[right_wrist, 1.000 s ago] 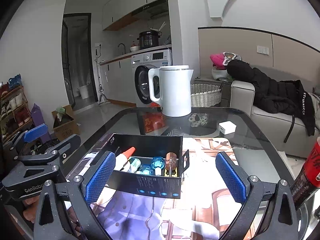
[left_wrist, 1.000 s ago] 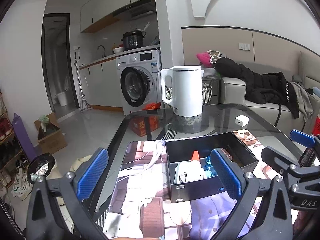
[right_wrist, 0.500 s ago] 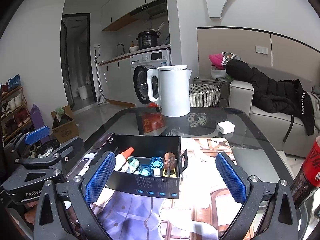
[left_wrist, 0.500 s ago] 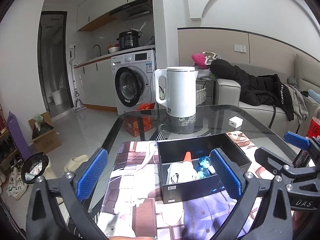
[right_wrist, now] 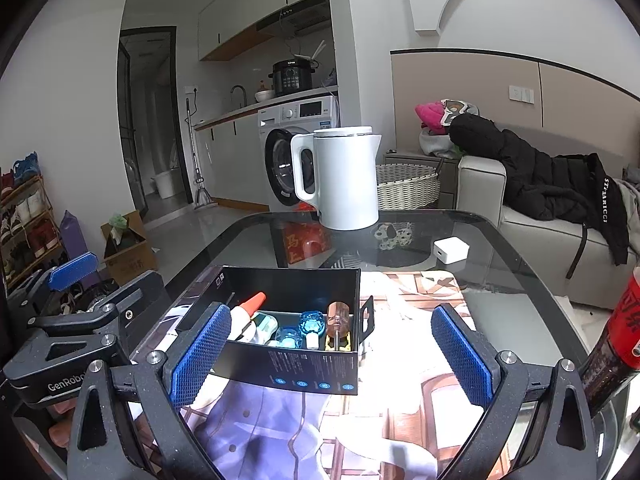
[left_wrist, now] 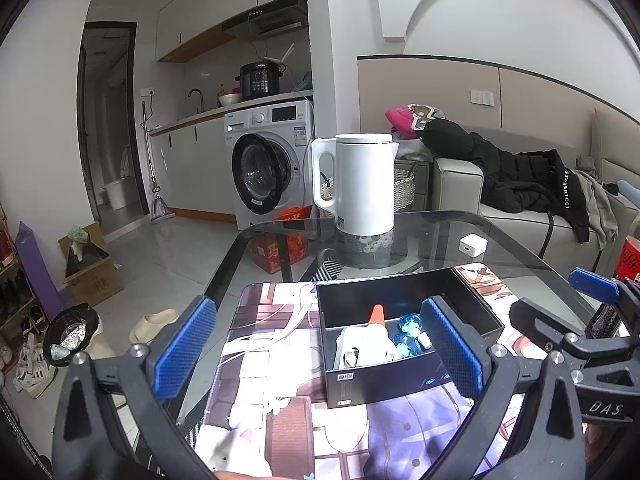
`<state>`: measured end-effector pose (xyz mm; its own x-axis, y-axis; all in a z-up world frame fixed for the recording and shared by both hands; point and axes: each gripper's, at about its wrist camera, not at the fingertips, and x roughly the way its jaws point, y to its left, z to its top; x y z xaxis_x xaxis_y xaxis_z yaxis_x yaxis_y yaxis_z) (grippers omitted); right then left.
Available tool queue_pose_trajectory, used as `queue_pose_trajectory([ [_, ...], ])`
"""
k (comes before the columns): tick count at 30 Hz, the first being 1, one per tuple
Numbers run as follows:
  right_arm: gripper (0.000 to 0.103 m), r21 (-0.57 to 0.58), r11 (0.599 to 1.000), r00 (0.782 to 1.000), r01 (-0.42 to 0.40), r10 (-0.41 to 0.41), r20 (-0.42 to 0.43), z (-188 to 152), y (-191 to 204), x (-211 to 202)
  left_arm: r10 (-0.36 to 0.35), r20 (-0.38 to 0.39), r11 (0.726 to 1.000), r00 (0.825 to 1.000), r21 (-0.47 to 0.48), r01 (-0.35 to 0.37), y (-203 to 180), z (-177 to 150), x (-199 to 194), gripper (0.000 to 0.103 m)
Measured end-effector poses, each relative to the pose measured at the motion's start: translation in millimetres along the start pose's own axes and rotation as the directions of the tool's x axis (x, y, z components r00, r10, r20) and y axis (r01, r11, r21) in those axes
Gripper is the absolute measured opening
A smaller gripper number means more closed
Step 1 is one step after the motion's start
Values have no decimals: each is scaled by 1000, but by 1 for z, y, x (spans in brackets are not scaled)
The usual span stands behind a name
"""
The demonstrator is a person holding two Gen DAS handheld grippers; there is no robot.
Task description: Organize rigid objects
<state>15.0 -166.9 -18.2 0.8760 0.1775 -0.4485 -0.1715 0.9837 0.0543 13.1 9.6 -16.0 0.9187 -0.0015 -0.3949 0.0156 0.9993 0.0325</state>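
The left gripper (left_wrist: 320, 356) and the right gripper (right_wrist: 330, 354) were both spread wide and held nothing. The black box (right_wrist: 292, 372) sat on the picture mat (left_wrist: 272, 344) between them. Inside lay a glue bottle (right_wrist: 250, 310), two blue glass stoppers (right_wrist: 312, 326) and a brown-handled screwdriver (right_wrist: 337, 322). The sorting looked nearly done. On the glass table (right_wrist: 512, 276) beyond sat a small white charger (right_wrist: 451, 249) and a white kettle (right_wrist: 346, 178).

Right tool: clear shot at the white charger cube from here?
Probably yes. The right tool is open and empty, and the cube sits alone on bare glass beyond it; the box lies left of that line.
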Motion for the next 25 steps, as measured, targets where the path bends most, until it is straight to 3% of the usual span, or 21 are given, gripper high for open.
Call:
queue_pose_trajectory([
  [25, 102, -11, 1000, 1000, -11, 10, -10, -3, 4, 2, 6, 12, 1000, 1000, 4, -7, -1, -1, -2, 103],
])
